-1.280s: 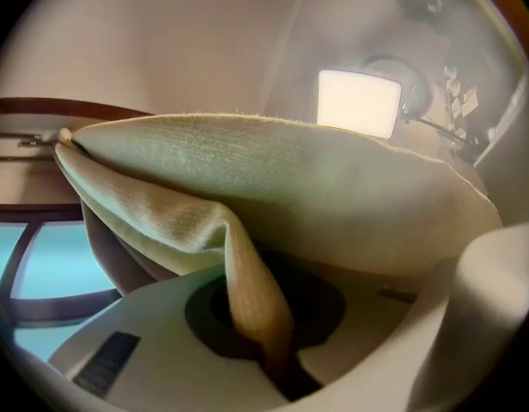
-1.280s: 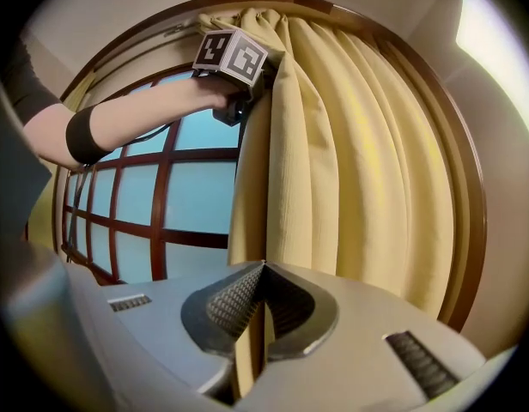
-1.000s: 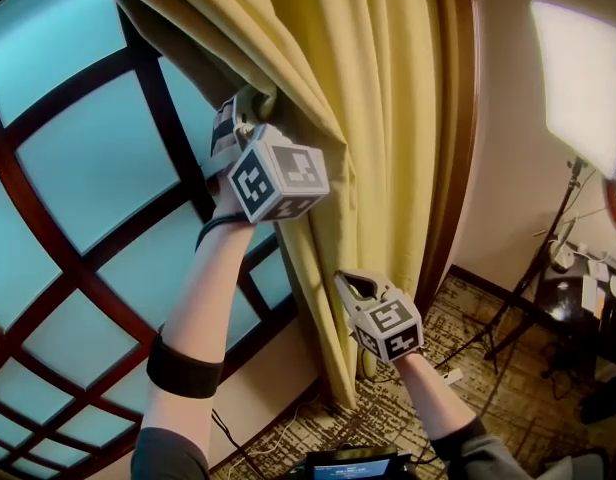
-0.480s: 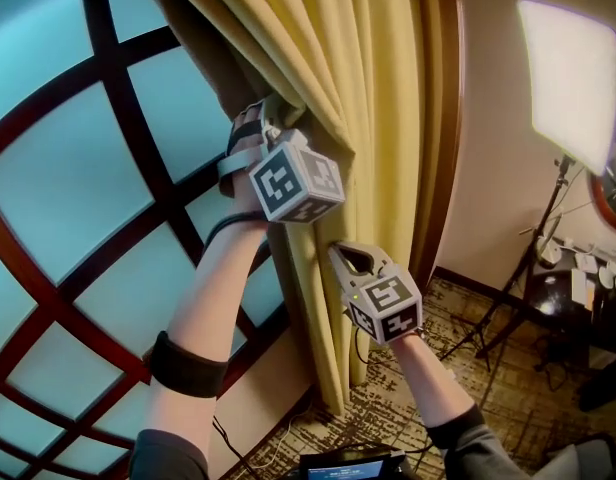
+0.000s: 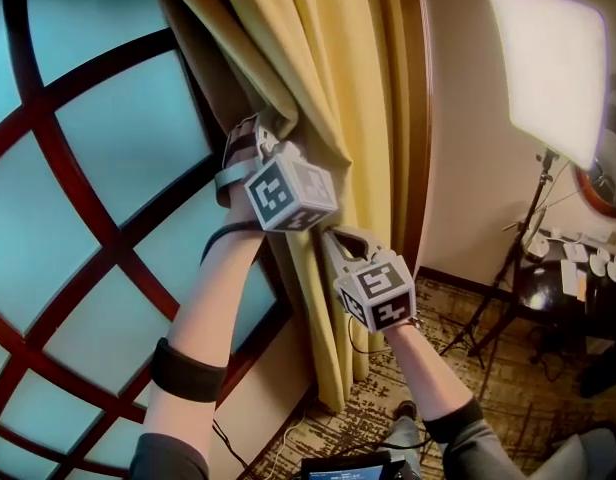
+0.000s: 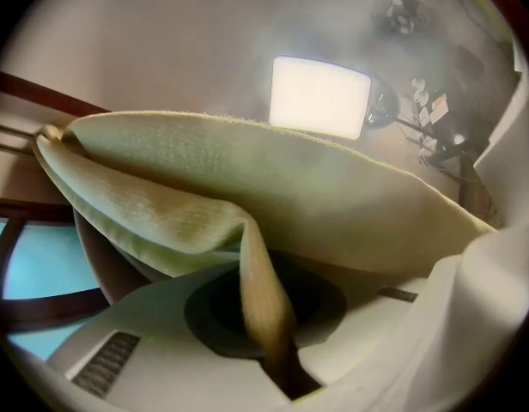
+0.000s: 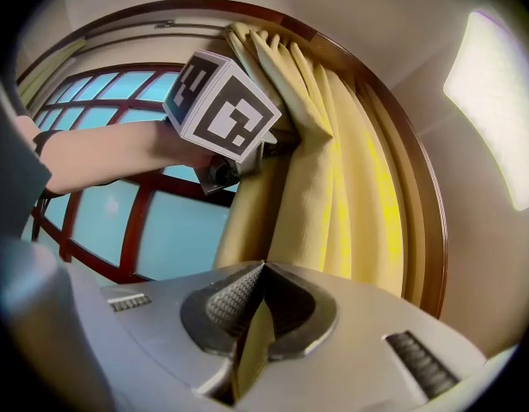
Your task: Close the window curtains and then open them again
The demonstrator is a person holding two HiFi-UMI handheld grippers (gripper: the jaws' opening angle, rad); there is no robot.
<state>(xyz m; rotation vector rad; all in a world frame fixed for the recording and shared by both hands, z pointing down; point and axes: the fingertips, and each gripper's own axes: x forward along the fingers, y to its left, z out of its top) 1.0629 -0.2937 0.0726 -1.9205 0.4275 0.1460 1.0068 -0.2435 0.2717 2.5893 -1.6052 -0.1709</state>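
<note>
The head camera looks forward and down past both forearms, close to the gathered yellow fabric curtain (image 5: pixel 338 88) and the blue-paned window with red-brown wooden bars (image 5: pixel 108 158). The left claw (image 6: pixel 277 372) camera sits right against a curtain fold and faces the bright rectangular light panel (image 6: pixel 320 97), which the head view also shows at its upper right. The right claw (image 7: pixel 252 333) camera looks up along the curtain, sharing the window and the left claw with the head view.

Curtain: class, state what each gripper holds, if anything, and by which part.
Both hold the yellow curtain: the left gripper pinches a fold at its window-side edge, the right gripper the same edge lower down.
</note>
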